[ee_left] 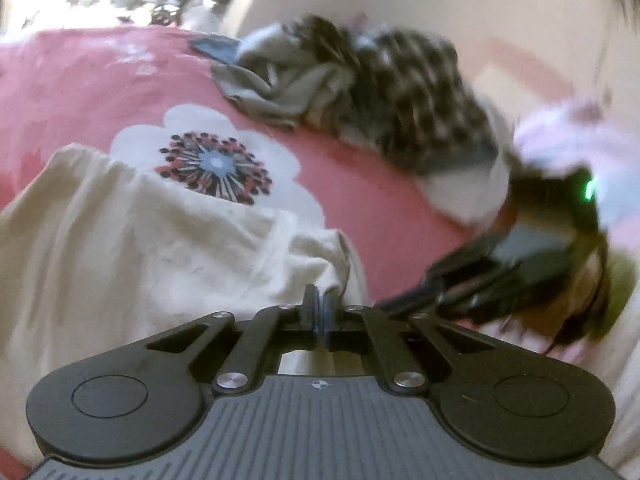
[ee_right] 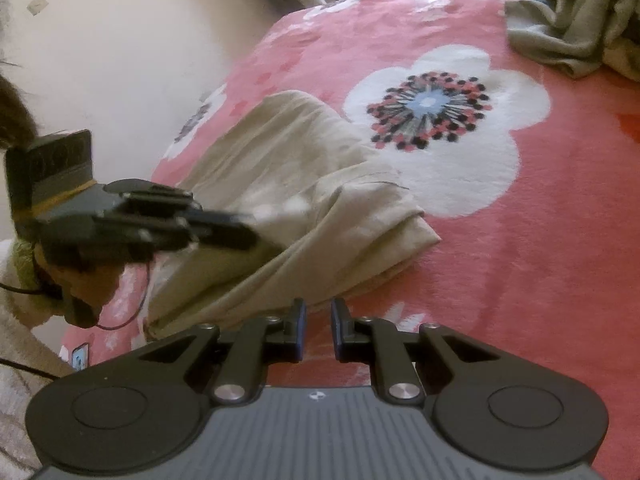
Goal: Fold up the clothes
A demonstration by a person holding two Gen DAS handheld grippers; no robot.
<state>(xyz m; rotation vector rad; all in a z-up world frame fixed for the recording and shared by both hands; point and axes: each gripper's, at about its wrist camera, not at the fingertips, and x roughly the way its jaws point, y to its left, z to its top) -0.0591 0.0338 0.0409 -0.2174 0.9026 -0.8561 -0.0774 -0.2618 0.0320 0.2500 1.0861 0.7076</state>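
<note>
A cream garment point(ee_left: 160, 240) lies rumpled on a pink bedspread point(ee_left: 80, 80) with a big white flower. My left gripper point(ee_left: 319, 300) is shut on an edge of this garment and lifts it. In the right wrist view the same cream garment point(ee_right: 288, 184) lies partly folded on the bedspread point(ee_right: 540, 240), and the left gripper point(ee_right: 240, 232) shows from the side, pinching its near left edge. My right gripper point(ee_right: 319, 312) is open and empty, just in front of the garment's near hem. It also shows blurred in the left wrist view point(ee_left: 400, 304).
A pile of other clothes lies further back: an olive-grey piece point(ee_left: 272, 84) point(ee_right: 576, 24) and a dark patterned piece point(ee_left: 408, 92). A pale wall point(ee_right: 120, 40) runs along the bed's left side. A phone point(ee_right: 80, 356) lies near the bed's near edge.
</note>
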